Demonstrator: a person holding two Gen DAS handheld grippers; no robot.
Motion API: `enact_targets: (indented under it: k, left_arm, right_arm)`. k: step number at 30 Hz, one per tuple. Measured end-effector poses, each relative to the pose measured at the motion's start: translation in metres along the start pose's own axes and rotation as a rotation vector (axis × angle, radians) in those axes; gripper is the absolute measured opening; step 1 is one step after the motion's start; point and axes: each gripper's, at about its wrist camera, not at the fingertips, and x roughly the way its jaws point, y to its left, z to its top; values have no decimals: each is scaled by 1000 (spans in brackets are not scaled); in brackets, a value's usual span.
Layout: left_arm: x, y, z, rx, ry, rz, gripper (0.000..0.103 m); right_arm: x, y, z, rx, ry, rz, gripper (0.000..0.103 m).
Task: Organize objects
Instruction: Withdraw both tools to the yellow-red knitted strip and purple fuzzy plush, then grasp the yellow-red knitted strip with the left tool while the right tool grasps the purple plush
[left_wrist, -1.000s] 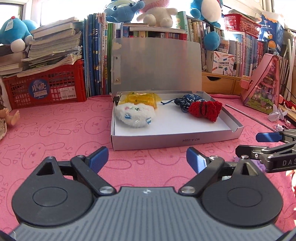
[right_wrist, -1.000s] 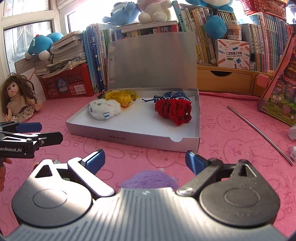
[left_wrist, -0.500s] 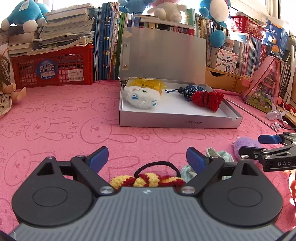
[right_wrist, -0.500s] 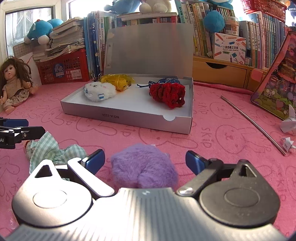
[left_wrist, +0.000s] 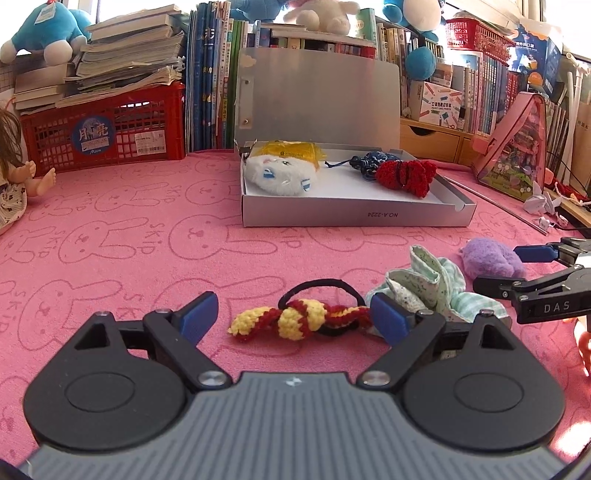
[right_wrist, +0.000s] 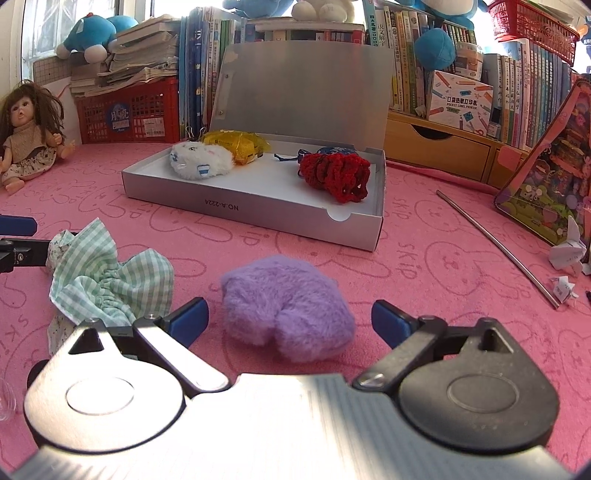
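Pink bunny-print cloth (left_wrist: 110, 229) covers the table. Doll (right_wrist: 26, 136) sits at 9 o'clock by the red crate (left_wrist: 107, 129) stacked with books. Left gripper (left_wrist: 295, 317) wide, nothing held; yellow-red crochet tie (left_wrist: 295, 319) lies on the cloth between its blue pads, not touched. Green checked cloth (right_wrist: 107, 277) bunched just right of that tie, touching the left gripper's right finger (left_wrist: 388, 317). Open silver box (left_wrist: 354, 216) at 12 o'clock, lid up; inside, left to right: white plush (left_wrist: 280, 175) in front of yellow packet (left_wrist: 291, 151), blue pouch (left_wrist: 369, 162), red crochet piece (left_wrist: 406, 175). Right gripper (right_wrist: 291, 321) wide, holding nothing; purple fluffy ball (right_wrist: 288, 302) sits on the cloth between its pads, untouched. Metal rod (right_wrist: 495, 243) at 2 o'clock, near the pink bag (right_wrist: 546, 184).
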Motion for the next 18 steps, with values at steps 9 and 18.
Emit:
enact_targets:
  k: [9, 18]
  left_arm:
    - [12, -9, -3, 8, 34, 5, 92]
    - [16, -11, -3, 20, 37, 22, 92]
  right_arm:
    - [3, 3, -1, -18, 16, -1, 99]
    - [7, 2, -2, -13, 32, 2, 100]
